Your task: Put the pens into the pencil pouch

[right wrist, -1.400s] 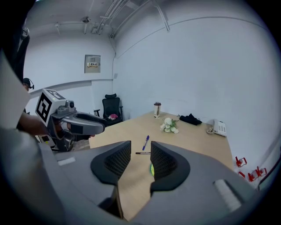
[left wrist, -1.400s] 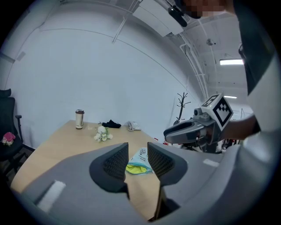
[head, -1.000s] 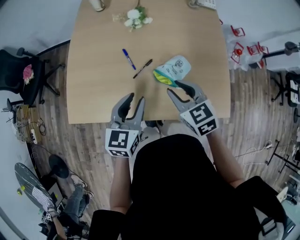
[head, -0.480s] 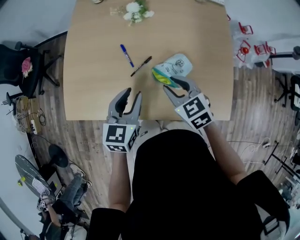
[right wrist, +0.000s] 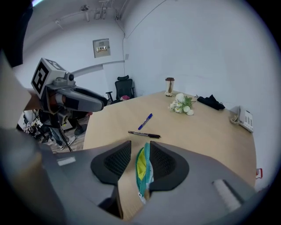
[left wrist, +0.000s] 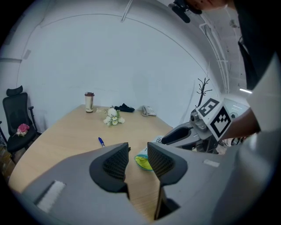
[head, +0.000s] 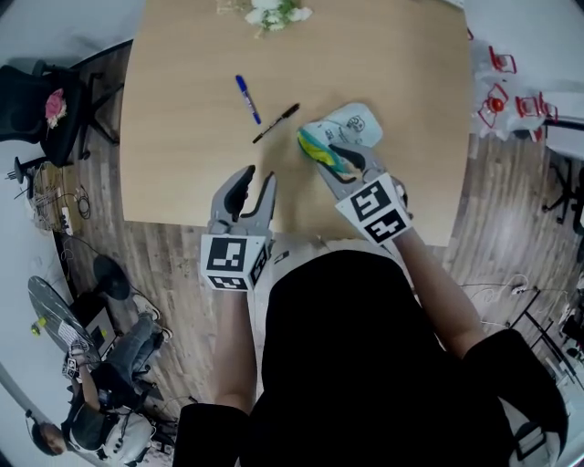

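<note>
Right claw [right wrist: 139, 151] narrowly apart around pencil pouch [right wrist: 141, 169] rim, not clamped, left claw [left wrist: 138, 151] apart and empty

A light wooden table [head: 182, 137] with rounded corners stands on a brown wood-plank floor [head: 155, 269] in an evenly lit room with plain white walls [left wrist: 131, 61], with a black office chair [head: 26, 91] beside the table's left edge.

Flowers [head: 274, 11] and the bench [head: 182, 119] far edge are clipped at the head view's top. The right gripper [head: 336, 162] covers the pencil pouch [head: 354, 126] near end. In its own view I get only the zipper edge, the rest sits behind the fingers [right wrist: 163, 161]. Pouch print is too small to read.
</note>
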